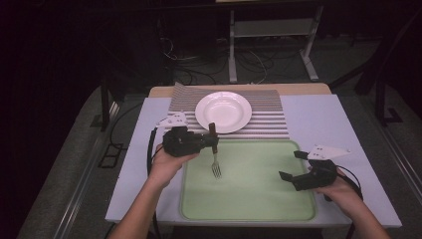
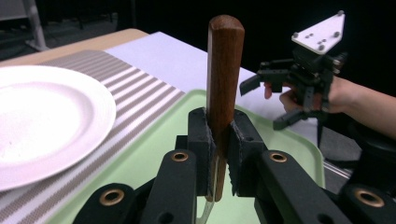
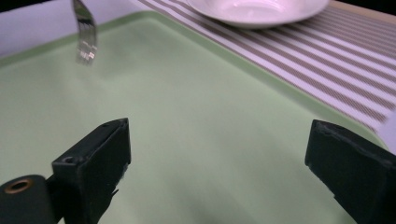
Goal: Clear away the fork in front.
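Observation:
A fork with a brown wooden handle (image 2: 225, 70) hangs tines-down (image 1: 216, 169) over the left part of a pale green tray (image 1: 249, 199). My left gripper (image 1: 213, 141) is shut on the handle, which stands upright between its jaws (image 2: 222, 140). The fork's tines (image 3: 85, 42) also show at the top left of the right gripper view. My right gripper (image 1: 290, 165) hovers over the tray's right side, jaws wide open with nothing between them (image 3: 217, 154). From the left gripper view it (image 2: 261, 105) is seen farther off, held by a hand.
A white plate (image 1: 223, 111) sits on a striped placemat (image 1: 268, 119) just beyond the tray. Both rest on a pale cloth covering the table (image 1: 323, 119). Cables and metal stand legs (image 1: 308, 59) lie on the floor behind.

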